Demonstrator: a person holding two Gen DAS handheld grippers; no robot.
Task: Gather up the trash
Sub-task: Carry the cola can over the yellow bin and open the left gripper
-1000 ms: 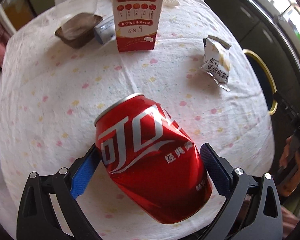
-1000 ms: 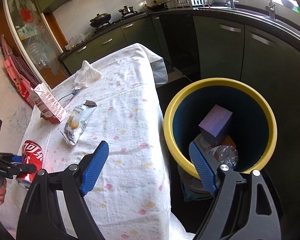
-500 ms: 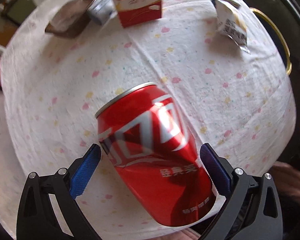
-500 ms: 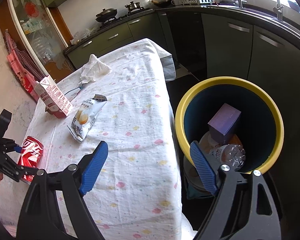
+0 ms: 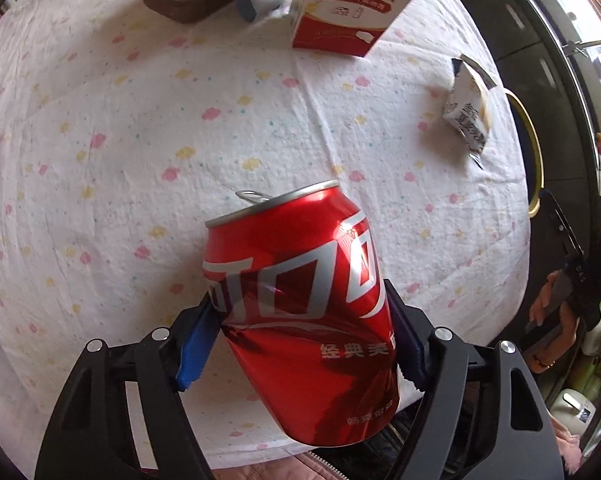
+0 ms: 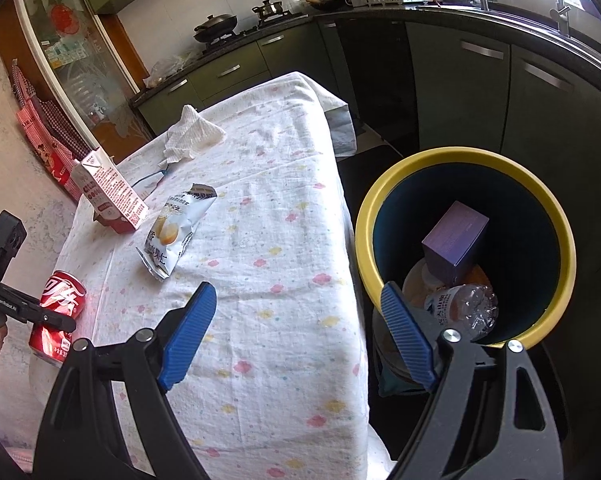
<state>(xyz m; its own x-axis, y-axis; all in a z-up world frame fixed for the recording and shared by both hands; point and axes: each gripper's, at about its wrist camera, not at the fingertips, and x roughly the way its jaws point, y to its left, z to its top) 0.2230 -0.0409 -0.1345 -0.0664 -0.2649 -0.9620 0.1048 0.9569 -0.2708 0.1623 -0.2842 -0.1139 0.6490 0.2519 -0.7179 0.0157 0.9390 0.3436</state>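
Kitchen cabinets and a stove line the back of the room, and a bench (image 6: 260,200) under a white dotted cloth carries the litter. At its near edge the left tongs (image 5: 304,344) have just been closing on a dented red cola can (image 5: 300,304): both blue pads now press its sides low on the body, so the grasp step looks done or nearly so. The can is tilted, its rim leaning away from the tongs, and whether its base has left the cloth I cannot tell. The right tongs (image 6: 300,332) stand open and empty, hanging between the bench edge and the yellow-rimmed bin (image 6: 560,248), which already holds a purple box (image 6: 456,240) and a crushed bottle (image 6: 464,308). Next, I judge, the can needs lifting clear and carrying across the bench to that bin without slipping. A snack bag (image 6: 172,232) and a milk carton (image 6: 112,196) wait farther along.
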